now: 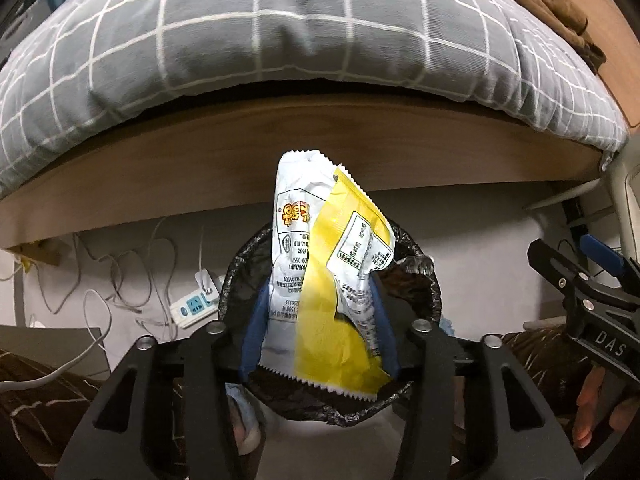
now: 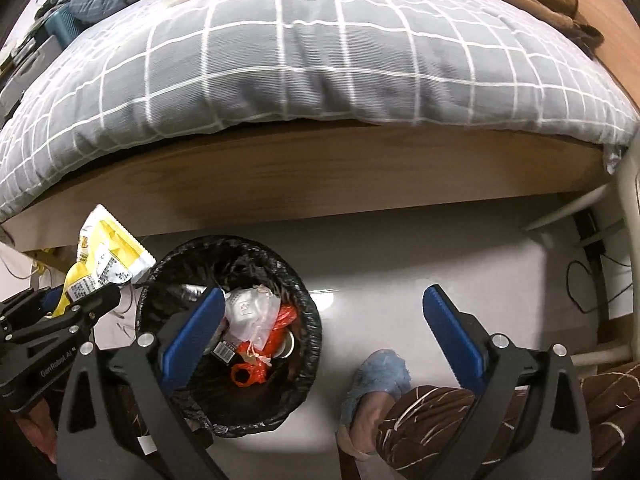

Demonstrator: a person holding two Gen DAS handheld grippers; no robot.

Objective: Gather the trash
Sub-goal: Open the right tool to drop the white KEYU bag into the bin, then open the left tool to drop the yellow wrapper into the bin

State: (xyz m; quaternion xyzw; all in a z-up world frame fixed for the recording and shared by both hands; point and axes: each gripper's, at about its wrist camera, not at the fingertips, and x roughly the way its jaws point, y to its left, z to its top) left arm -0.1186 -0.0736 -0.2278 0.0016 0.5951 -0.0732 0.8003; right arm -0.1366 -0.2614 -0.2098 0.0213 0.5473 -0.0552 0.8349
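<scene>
My left gripper (image 1: 320, 304) is shut on a crumpled white and yellow snack wrapper (image 1: 316, 280) and holds it above a round bin lined with a black bag (image 1: 420, 292). The wrapper (image 2: 104, 260) and the left gripper (image 2: 68, 308) also show in the right wrist view, just left of the bin (image 2: 308, 340). The bin holds a white mask, an orange bag and other trash (image 2: 256, 320). My right gripper (image 2: 324, 328) is open and empty, low over the floor, with its left finger over the bin. The right gripper (image 1: 592, 280) shows at the right edge of the left wrist view.
A bed with a grey checked quilt (image 2: 320, 60) on a wooden frame (image 2: 320, 176) stands behind the bin. A power strip and cables (image 1: 192, 304) lie on the floor to the left. The person's blue slipper (image 2: 380, 376) and patterned trouser legs are close to the bin.
</scene>
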